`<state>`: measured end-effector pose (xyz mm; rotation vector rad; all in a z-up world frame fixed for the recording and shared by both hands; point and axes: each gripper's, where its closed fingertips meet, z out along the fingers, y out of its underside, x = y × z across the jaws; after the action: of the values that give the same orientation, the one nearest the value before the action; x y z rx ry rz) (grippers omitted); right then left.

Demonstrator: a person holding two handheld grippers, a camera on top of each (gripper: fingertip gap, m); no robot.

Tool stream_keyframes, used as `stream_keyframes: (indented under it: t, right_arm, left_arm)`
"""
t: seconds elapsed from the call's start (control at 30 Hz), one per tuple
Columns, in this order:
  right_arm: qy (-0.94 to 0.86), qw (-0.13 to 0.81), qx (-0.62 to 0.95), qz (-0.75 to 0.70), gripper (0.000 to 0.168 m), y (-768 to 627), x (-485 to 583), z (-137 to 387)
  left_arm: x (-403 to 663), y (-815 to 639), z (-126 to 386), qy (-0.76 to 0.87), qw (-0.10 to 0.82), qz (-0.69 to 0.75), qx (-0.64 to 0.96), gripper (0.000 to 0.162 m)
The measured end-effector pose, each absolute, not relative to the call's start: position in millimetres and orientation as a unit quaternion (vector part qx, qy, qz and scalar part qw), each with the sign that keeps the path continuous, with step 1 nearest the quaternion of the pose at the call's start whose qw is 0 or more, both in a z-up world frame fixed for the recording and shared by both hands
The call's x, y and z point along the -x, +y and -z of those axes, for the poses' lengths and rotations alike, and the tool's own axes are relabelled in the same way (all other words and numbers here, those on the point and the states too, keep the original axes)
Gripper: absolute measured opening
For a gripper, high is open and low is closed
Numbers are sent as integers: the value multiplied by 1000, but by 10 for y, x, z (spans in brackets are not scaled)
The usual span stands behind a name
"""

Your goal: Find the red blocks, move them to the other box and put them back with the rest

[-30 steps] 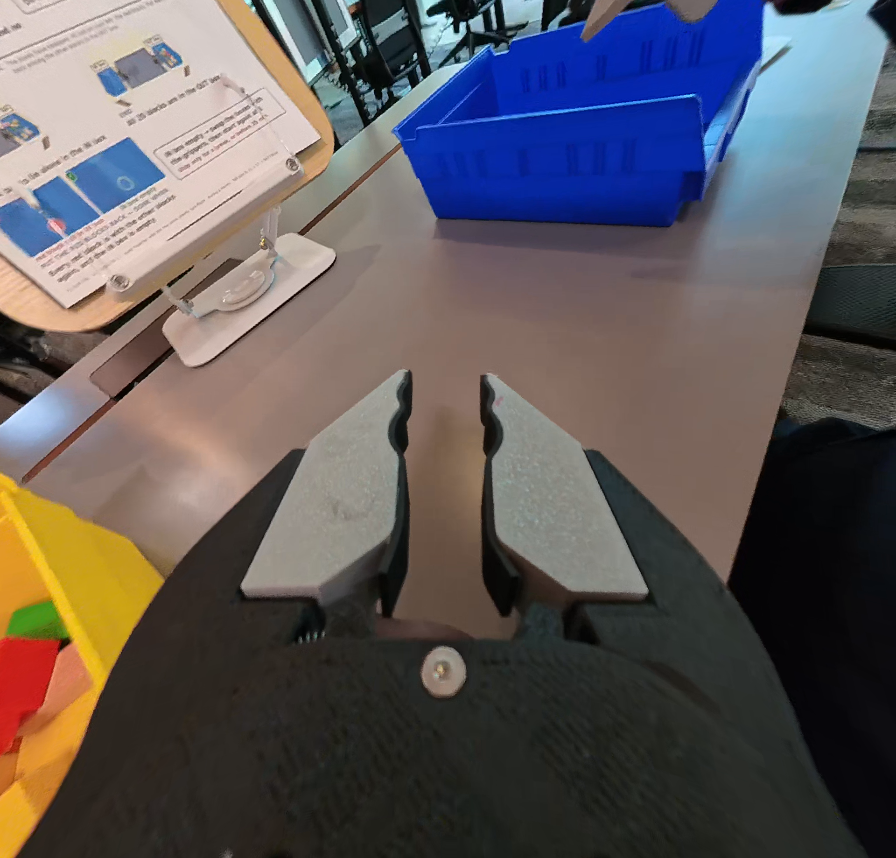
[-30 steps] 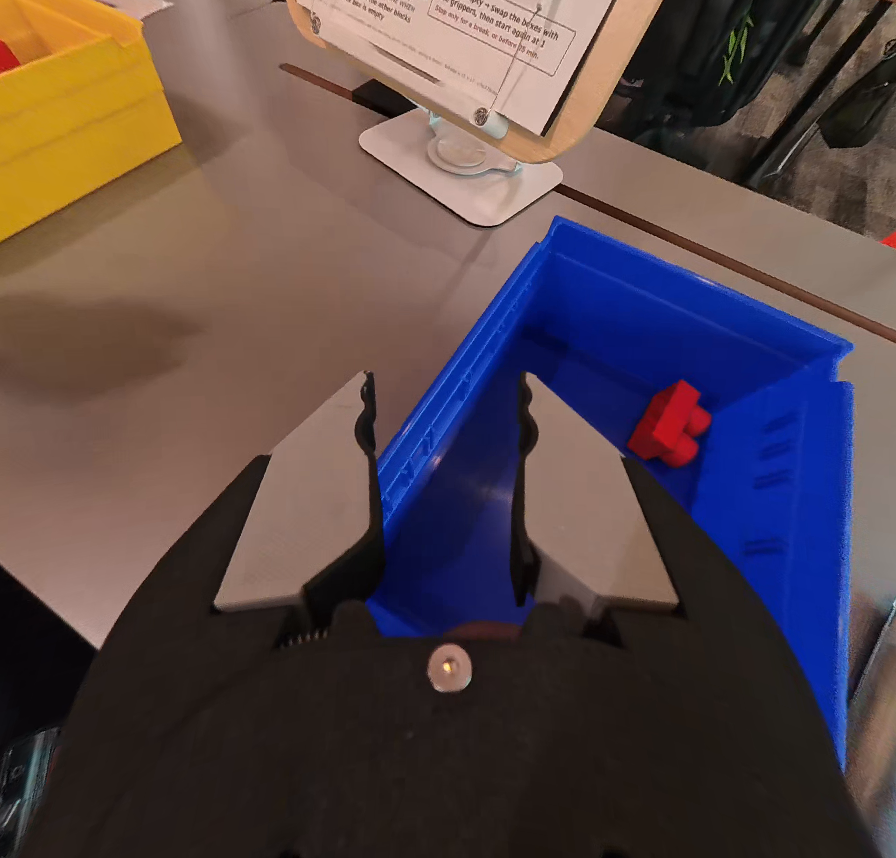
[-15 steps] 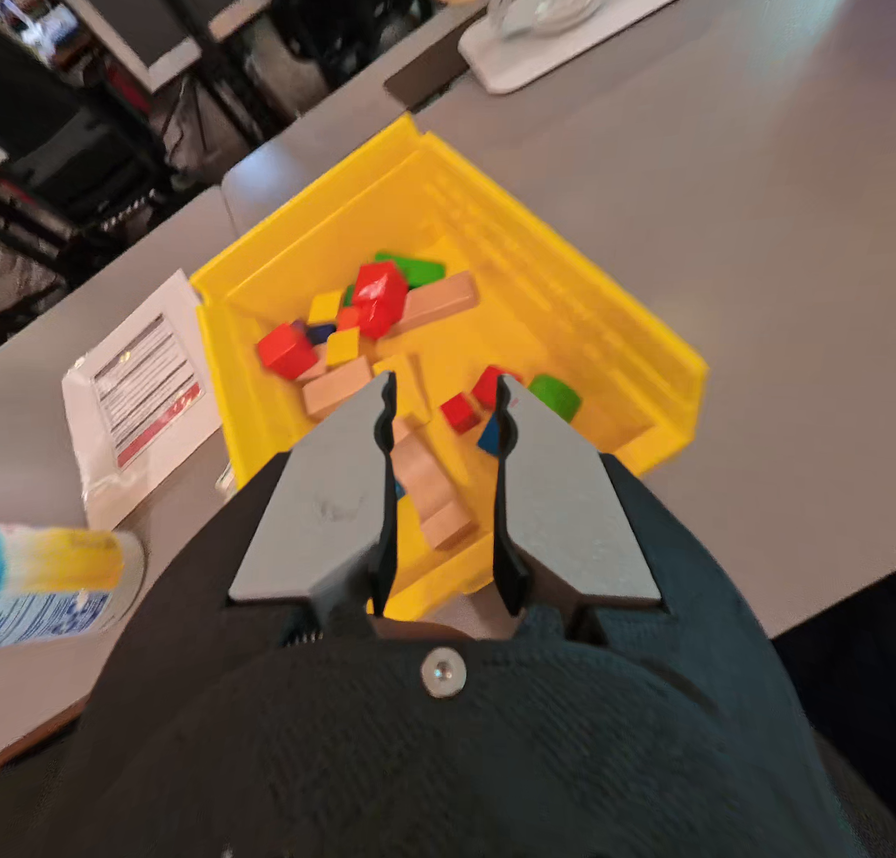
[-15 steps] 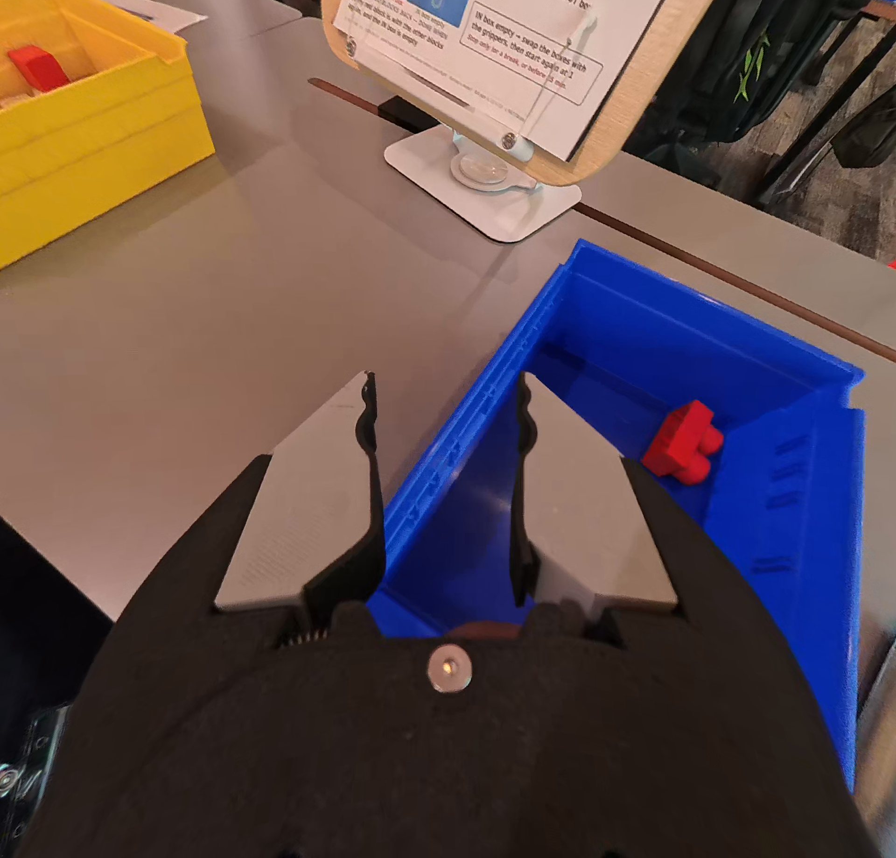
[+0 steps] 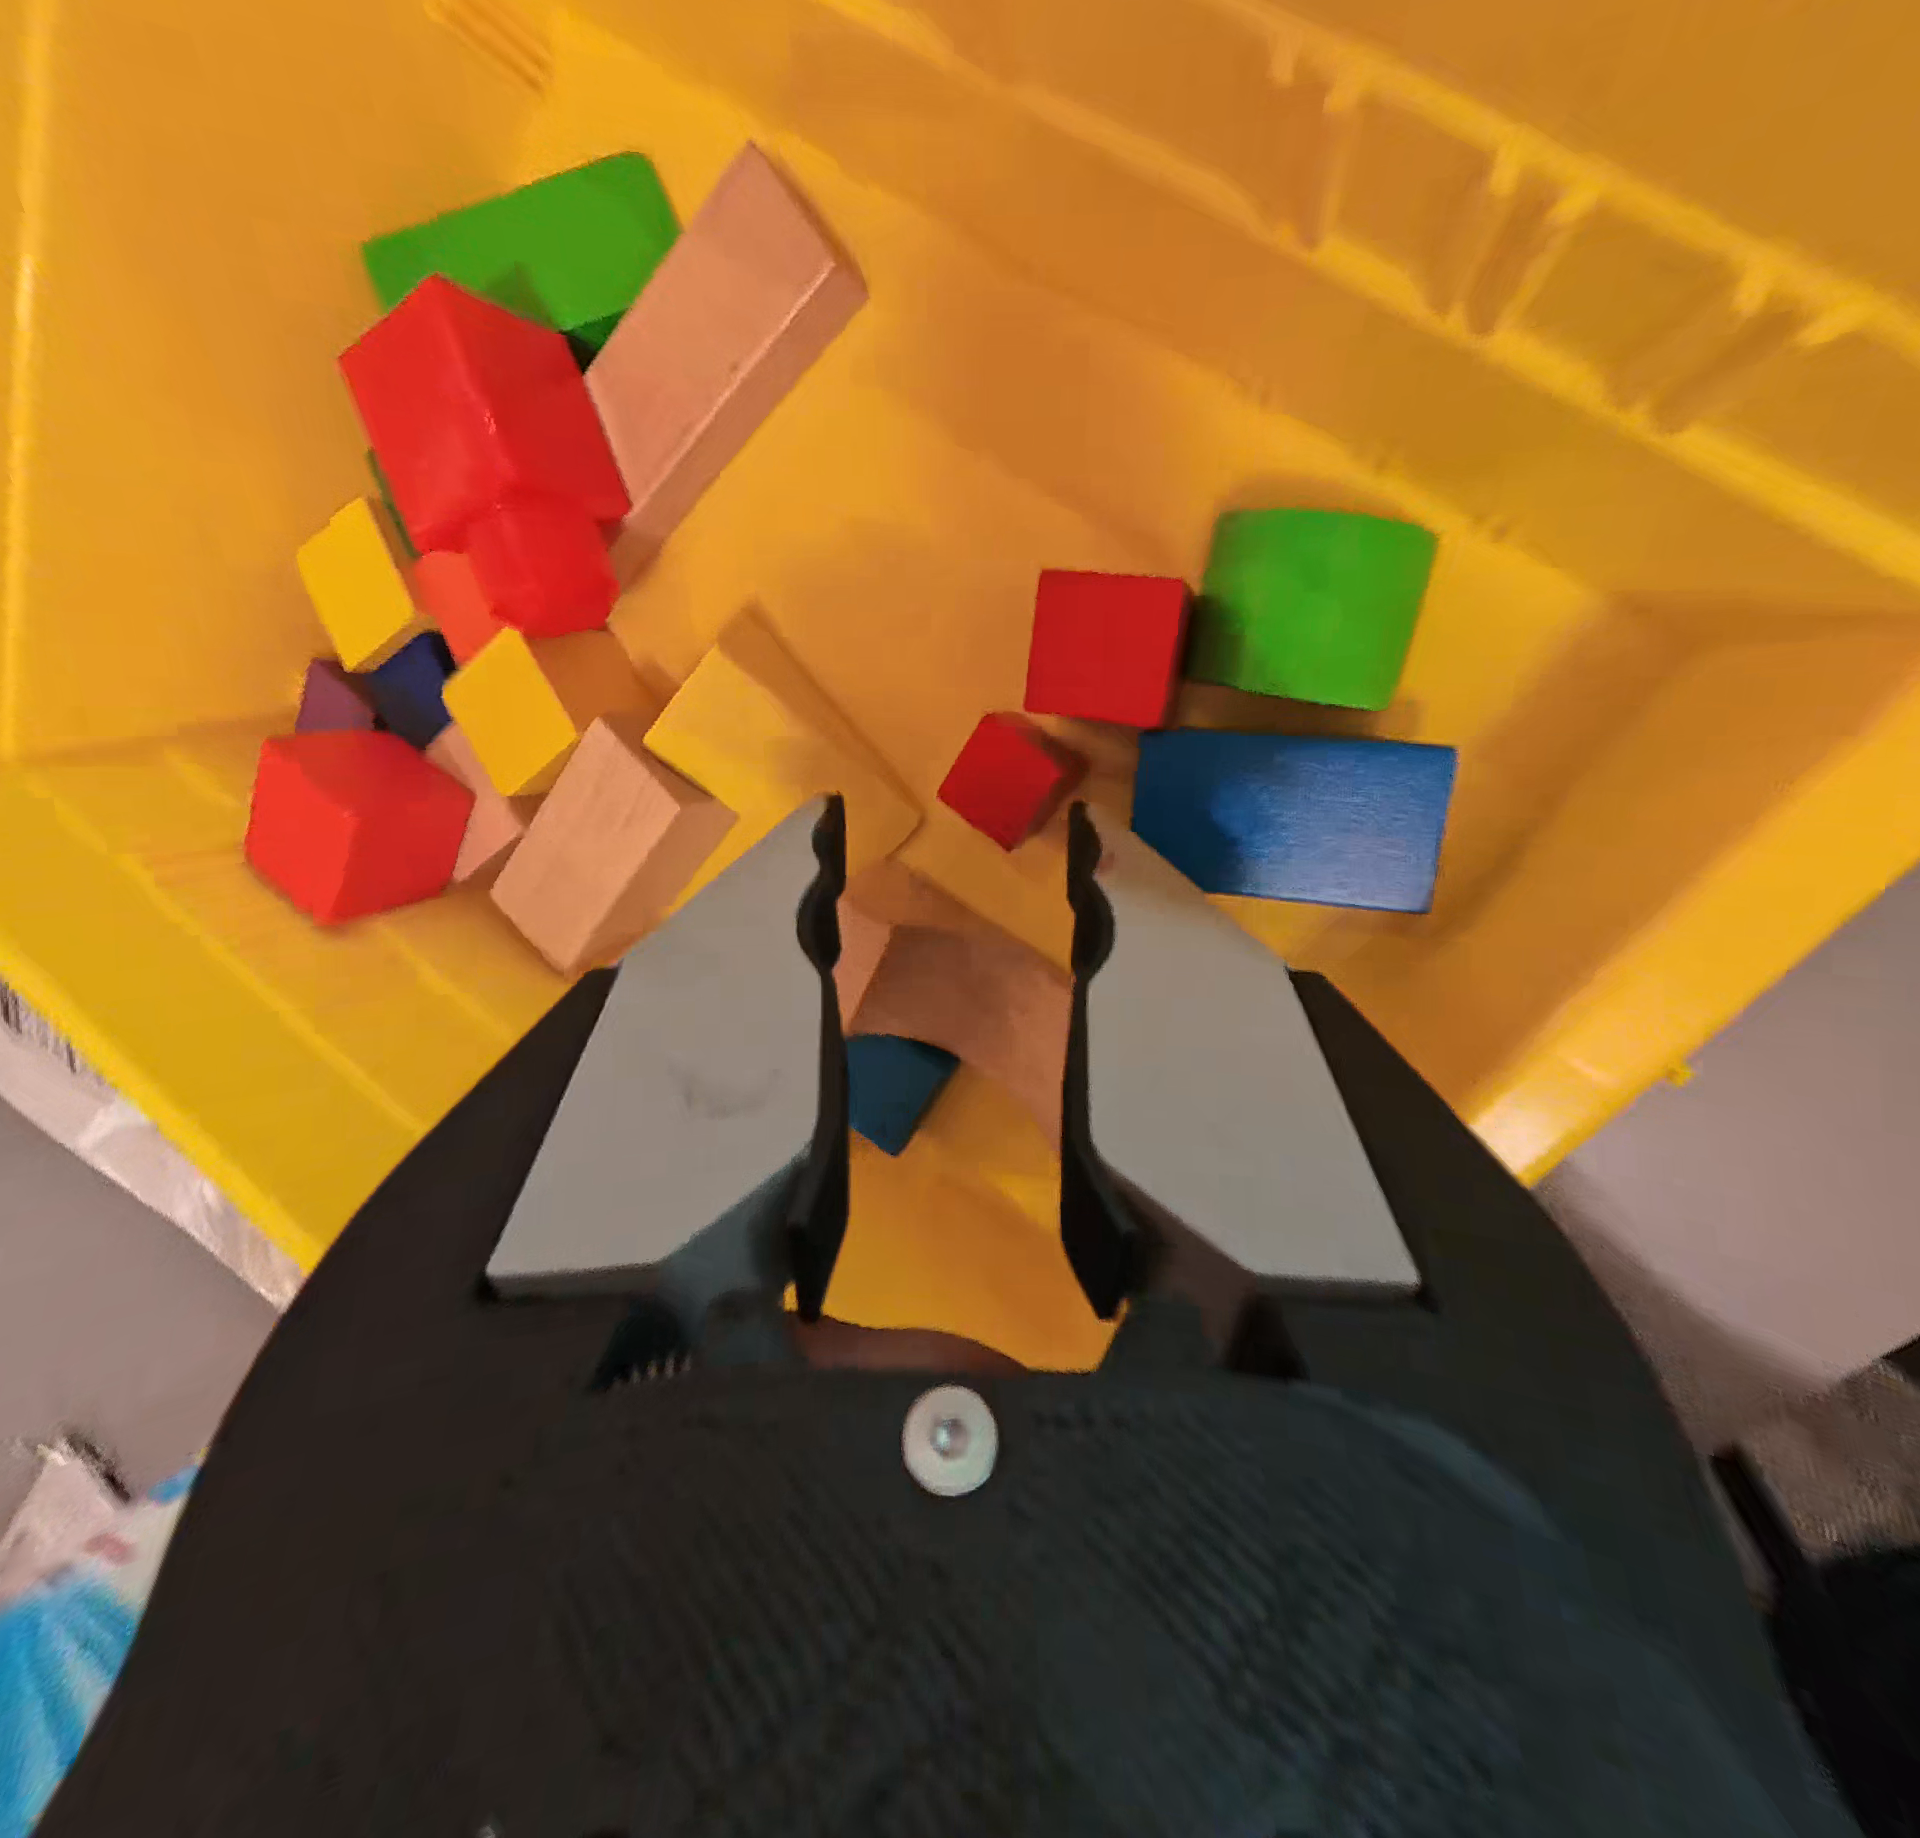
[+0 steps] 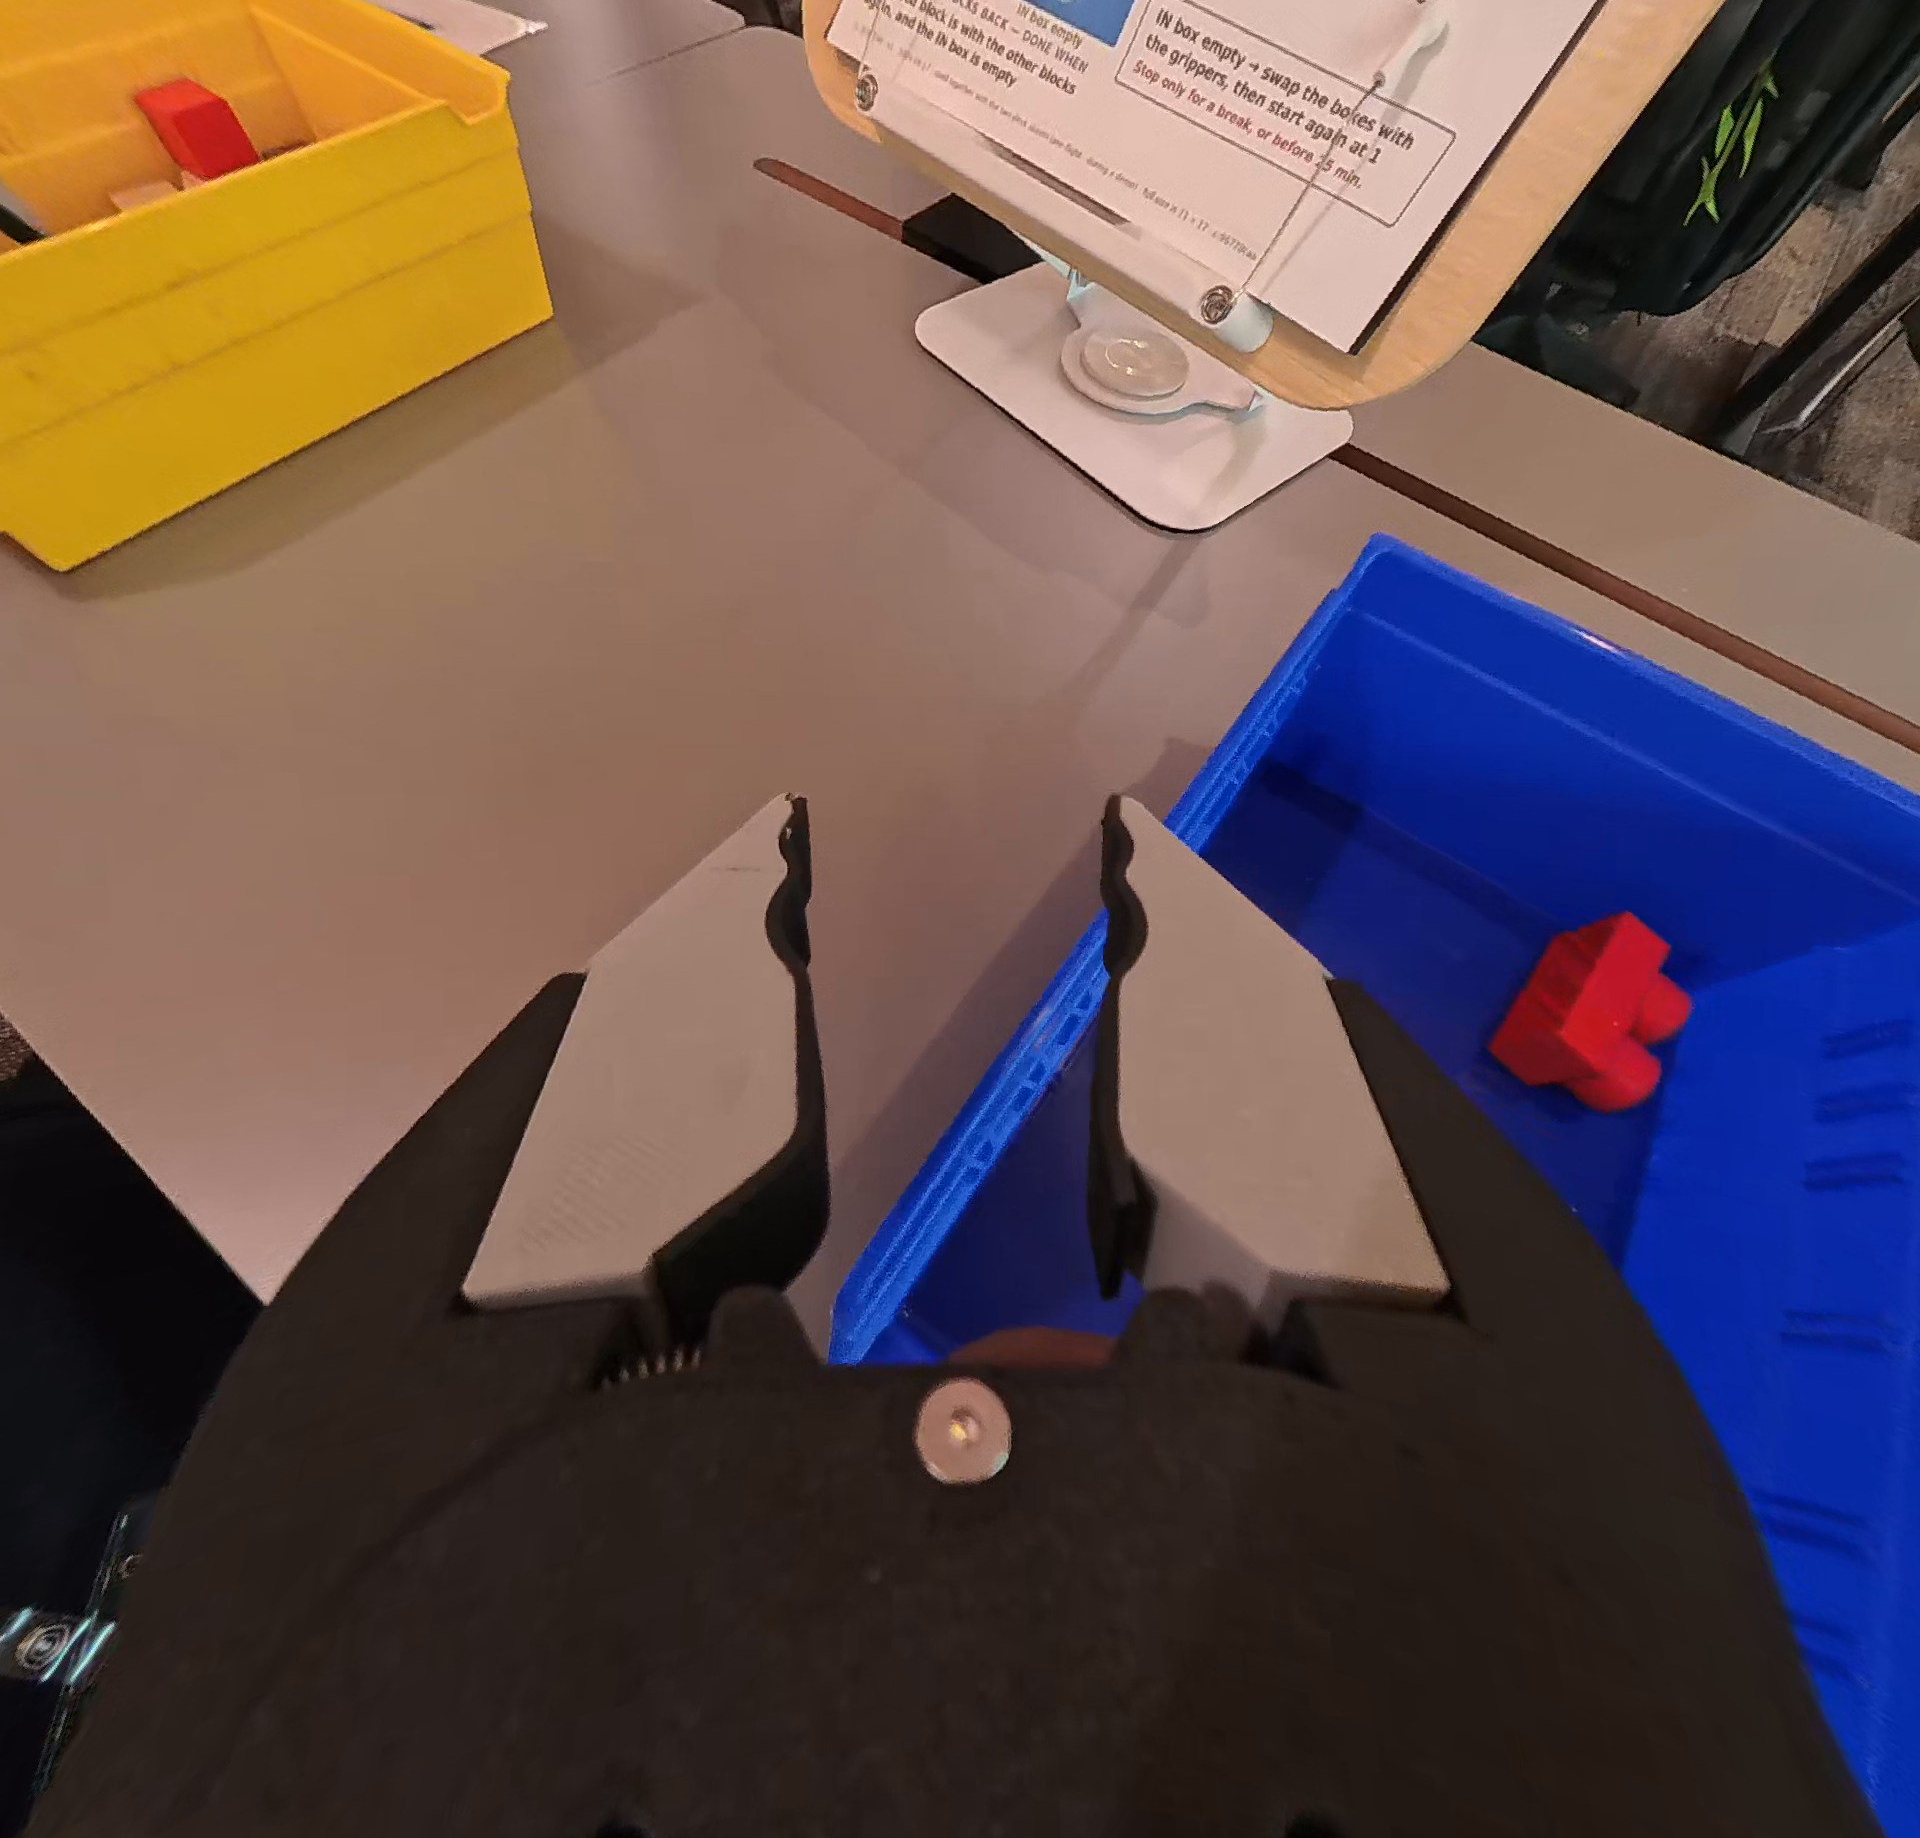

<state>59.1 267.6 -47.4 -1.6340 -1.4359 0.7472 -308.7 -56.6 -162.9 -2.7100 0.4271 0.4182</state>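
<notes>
In the left wrist view the left gripper (image 5: 948,832) hung over the yellow box (image 5: 1351,178), its two grey fingers (image 5: 686,1092) apart with nothing between them. Just past the tips, a little right of centre, lay a small red cube (image 5: 1003,778), and above it a larger red cube (image 5: 1107,647) touching a green rounded block (image 5: 1311,606). A blue block (image 5: 1291,820) lay directly right of the small cube, crowding that side. Below the tips, between the fingers, sat a plain wooden block (image 5: 966,999) and a dark blue piece (image 5: 894,1087). In the upper left of the frame a red plastic piece (image 5: 480,417) sat piled on wooden, yellow and green blocks, and another red cube (image 5: 348,824) lay at the left edge of the heap (the whole view was somewhat blurred).

In the right wrist view the right gripper (image 6: 951,812) hovered with its fingers spread and empty, straddling the near wall of the blue box (image 6: 1558,708). One red studded block (image 6: 1584,1019) lay inside that box at the right of the frame. A sign stand (image 6: 1132,427) stood on the grey table (image 6: 520,728) at upper centre, between the two boxes.
</notes>
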Motion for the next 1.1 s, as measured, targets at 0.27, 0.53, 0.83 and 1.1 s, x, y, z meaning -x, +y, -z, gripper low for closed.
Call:
stream_keyframes:
  t: [0.27,0.53,0.83,1.1]
  right_arm:
    - [-558,412,650,-310,54,2756,-688,419]
    - [-565,412,630,-337,53,2605,-705,297]
    - [-602,367,525,-476,51,1592,-254,-101]
    - [-593,293,462,-591,53,612,77,-183]
  left_arm:
    - [3079,-516,1873,266,94,-114,953,22]
    - [3316,-123,1083,234,265,-330,875,19]
    - [1101,249,-197,308,687,-236,614,20]
    - [386,549,-100,375,668,-336,548,20]
